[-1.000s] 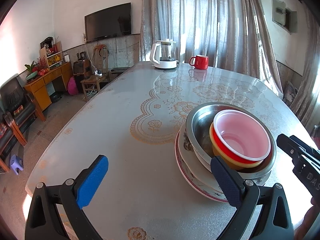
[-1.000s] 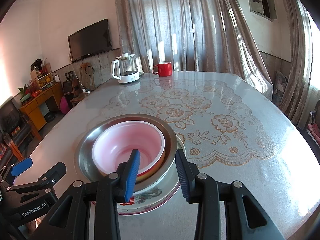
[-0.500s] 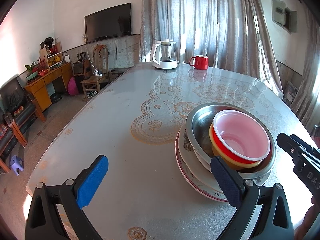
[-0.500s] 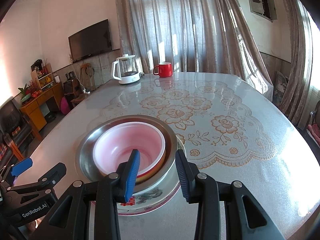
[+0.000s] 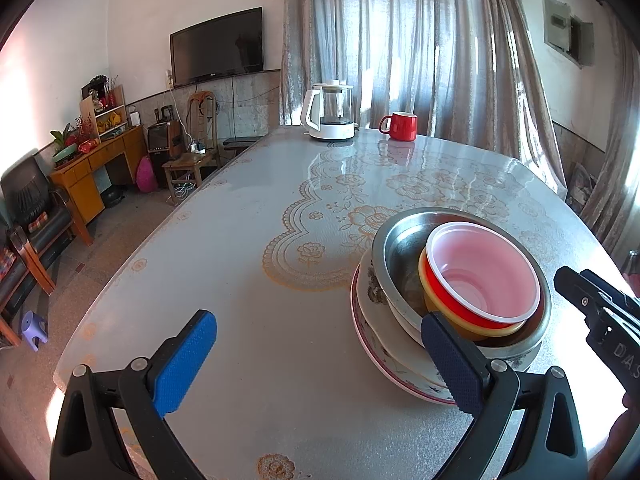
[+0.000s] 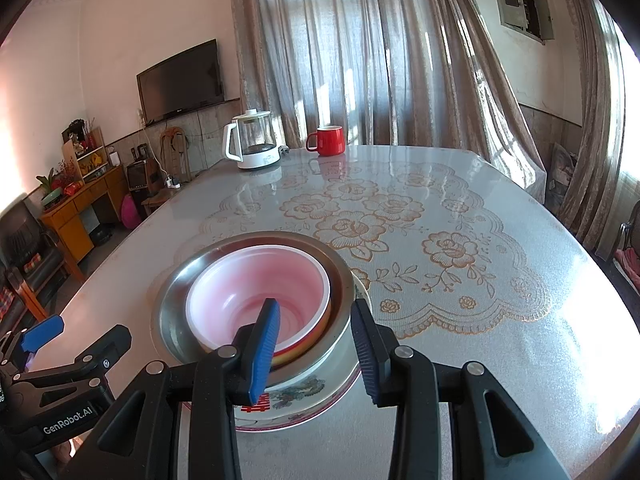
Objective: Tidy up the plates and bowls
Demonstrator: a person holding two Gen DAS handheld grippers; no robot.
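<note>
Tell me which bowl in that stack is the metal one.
The steel bowl, widest of the nested bowls, sits on the floral plate and holds the yellow, red and pink plastic bowls.

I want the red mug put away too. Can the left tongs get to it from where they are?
Probably not yet. The red mug stands at the table's far end beside the kettle, well beyond the open left tongs. Nothing blocks the way, though.
</note>
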